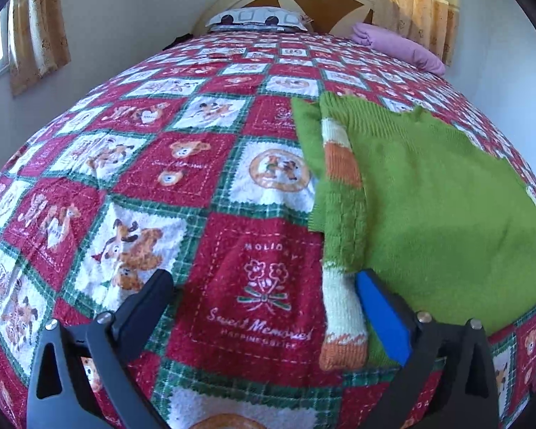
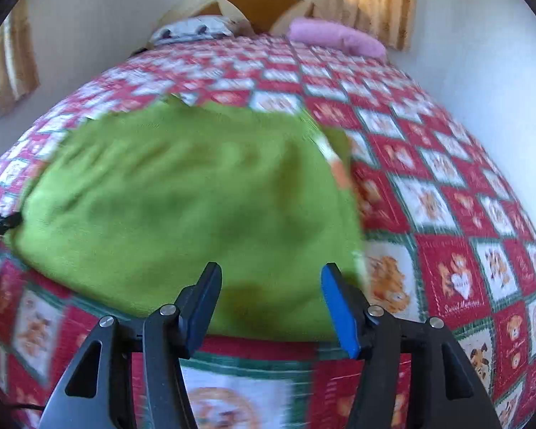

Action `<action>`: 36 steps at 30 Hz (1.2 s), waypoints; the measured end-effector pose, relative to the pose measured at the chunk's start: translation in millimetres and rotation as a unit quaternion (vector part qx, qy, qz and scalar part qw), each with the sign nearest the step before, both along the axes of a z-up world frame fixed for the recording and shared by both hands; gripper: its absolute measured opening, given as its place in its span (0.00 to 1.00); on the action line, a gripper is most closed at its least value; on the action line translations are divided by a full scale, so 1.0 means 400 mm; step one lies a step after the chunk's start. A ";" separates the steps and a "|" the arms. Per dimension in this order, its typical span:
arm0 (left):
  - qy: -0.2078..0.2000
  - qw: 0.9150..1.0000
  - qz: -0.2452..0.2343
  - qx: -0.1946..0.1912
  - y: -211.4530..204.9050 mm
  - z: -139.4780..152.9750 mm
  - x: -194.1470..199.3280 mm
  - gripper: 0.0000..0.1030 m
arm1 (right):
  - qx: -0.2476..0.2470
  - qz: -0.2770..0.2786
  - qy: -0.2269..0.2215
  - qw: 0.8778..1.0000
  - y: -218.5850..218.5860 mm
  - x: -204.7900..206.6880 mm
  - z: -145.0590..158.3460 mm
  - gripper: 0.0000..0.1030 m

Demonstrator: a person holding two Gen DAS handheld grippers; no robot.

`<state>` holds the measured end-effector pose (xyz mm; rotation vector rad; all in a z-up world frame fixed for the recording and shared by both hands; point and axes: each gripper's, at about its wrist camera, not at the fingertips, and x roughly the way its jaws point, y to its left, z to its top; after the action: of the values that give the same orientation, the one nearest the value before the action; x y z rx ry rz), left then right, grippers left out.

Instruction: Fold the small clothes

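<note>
Green sweater point(image 1: 428, 193) lay flat on the patchwork quilt point(image 1: 182, 164), well short of the pillow point(image 1: 257, 18) at the headboard, one striped sleeve point(image 1: 339, 214) folded along its edge. Left gripper point(image 1: 264, 286) hovered just beside that sleeve, jaws wide apart, holding nothing. Right gripper point(image 2: 271, 279) hung over the sweater's point(image 2: 182, 196) near hem, jaws apart too, nothing between them. Blurred in the right view. Pink bundle point(image 2: 336, 37) sat beside the pillow.

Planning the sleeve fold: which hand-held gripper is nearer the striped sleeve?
Left. The left hand-held gripper is open beside the striped sleeve; the right hand-held gripper is over the sweater's plain green body.
</note>
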<state>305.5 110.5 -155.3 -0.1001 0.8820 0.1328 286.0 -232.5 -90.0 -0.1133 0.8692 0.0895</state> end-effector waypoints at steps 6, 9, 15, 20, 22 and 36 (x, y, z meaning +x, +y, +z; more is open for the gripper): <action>0.001 1.000 -0.001 0.005 -0.003 -0.002 0.001 1.00 | -0.018 0.123 -0.029 0.992 0.222 -0.026 0.029 0.58; 0.001 1.000 -0.001 0.003 -0.003 -0.003 0.001 1.00 | -0.019 0.139 -0.024 0.990 0.288 0.010 -0.006 0.58; 0.001 1.000 -0.002 0.003 -0.004 -0.004 0.002 1.00 | -0.035 0.113 0.014 0.993 0.292 0.056 -0.096 0.60; 0.002 1.000 -0.003 -0.004 -0.001 -0.004 0.001 1.00 | -0.043 0.110 0.009 0.993 0.290 0.035 -0.090 0.60; 0.003 1.000 -0.007 -0.012 0.003 -0.003 0.000 1.00 | -0.032 0.105 0.002 0.994 0.284 0.016 -0.076 0.60; -0.003 1.000 -0.020 -0.015 0.082 0.028 -0.021 1.00 | -0.050 0.195 -0.031 0.979 0.410 -0.070 -0.052 0.62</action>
<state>296.9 143.2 -144.1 -0.1100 0.8804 0.0821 257.8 -68.5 -110.8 -0.3788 0.7800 0.4084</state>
